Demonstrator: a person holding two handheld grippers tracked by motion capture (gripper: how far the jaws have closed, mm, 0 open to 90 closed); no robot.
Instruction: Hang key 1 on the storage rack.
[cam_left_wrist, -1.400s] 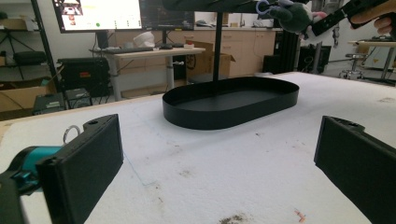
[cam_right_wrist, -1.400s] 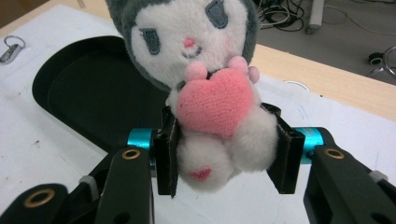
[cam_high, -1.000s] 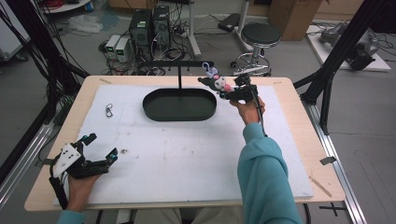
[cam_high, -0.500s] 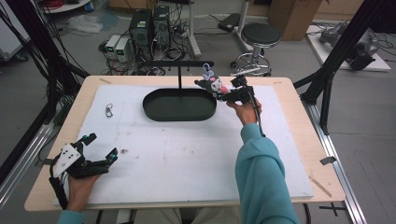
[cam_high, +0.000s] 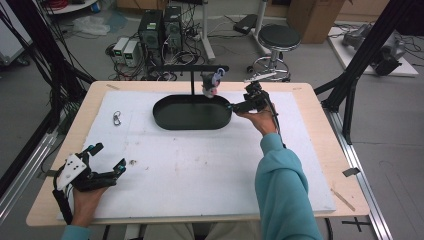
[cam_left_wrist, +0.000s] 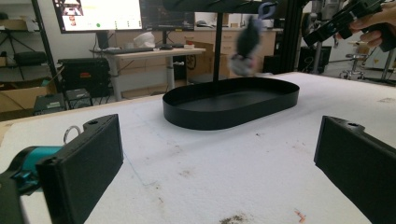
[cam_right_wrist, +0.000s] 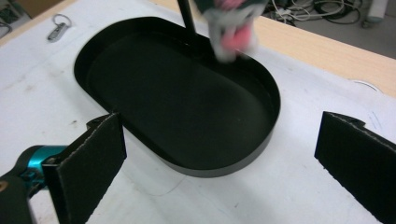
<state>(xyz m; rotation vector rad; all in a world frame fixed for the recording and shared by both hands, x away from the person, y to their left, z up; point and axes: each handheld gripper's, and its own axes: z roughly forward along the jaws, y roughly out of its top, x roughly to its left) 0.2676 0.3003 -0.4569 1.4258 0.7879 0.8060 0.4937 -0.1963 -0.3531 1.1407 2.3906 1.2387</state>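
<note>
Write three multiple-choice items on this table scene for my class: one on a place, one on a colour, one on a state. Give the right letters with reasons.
1. Where does the toy hang?
A. From the stand's bar, over the tray
B. Flat on the cloth
C. Between the left jaws

2. What colour is the tray?
A. White
B. Black
C. Red

3. How is the right hand-held gripper?
A. Shut on the toy
B. Shut on the clip
C. Open

Key: 1 A, the toy dangles under the bar above the tray. 2 B, its rim and floor are black. 3 C, the right gripper view shows both jaws wide apart with nothing between them.
</note>
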